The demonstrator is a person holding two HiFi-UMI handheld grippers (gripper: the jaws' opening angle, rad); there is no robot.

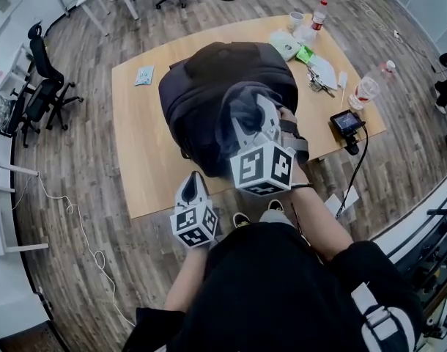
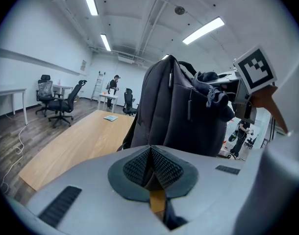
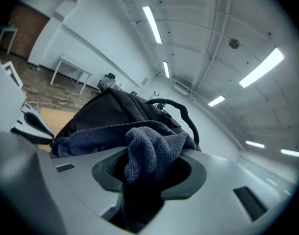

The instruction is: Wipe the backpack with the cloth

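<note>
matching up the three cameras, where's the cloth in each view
head view: cloth at centre, draped over the near side of the backpack
left gripper view: cloth upper right, bunched at the backpack's top corner
right gripper view: cloth low centre, close up
shared landmark: the dark backpack, in all three

Backpack upright at centre of table; cloth draped over its near side; bottle behind, right.

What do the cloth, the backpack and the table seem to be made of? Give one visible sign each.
Cloth: probably microfibre or terry, matte grey-blue; nubby looped pile.
Backpack: likely woven synthetic, dark, matte; soft folds, zip pull.
Table: wood or wood-look laminate, smooth; pale surface.
</note>
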